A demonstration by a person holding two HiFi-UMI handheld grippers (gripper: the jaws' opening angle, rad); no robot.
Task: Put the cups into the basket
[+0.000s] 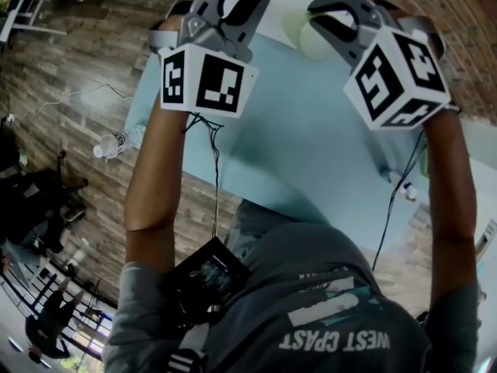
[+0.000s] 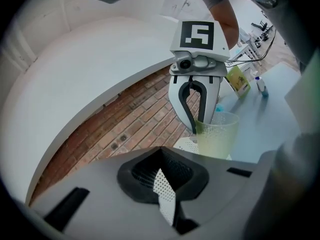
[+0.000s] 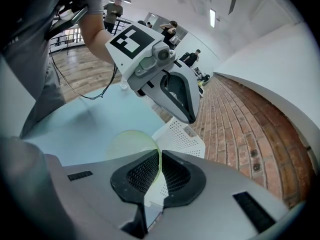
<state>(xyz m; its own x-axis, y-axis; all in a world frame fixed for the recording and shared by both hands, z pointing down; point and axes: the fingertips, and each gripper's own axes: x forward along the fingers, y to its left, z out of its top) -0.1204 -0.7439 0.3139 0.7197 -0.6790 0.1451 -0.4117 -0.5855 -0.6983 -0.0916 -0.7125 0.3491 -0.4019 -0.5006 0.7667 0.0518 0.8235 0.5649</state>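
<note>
A translucent pale-green plastic cup [image 3: 127, 144] is pinched by its rim in the right hand-held gripper [image 3: 159, 153]; the left hand-held gripper [image 2: 160, 170], opposite, is closed empty.

Both arms reach forward, the bare left forearm [image 1: 154, 179] and right forearm [image 1: 452, 189] roughly parallel. Each hand carries a gripper topped by a marker cube [image 1: 206, 80]. The left gripper [image 2: 160, 173] has its jaws brought together at the tips, with nothing between the pads. The right gripper [image 3: 156, 171] tilts tips-downward, its jaws clamped on the thin wall of a pale green cup [image 3: 127, 144].
</note>
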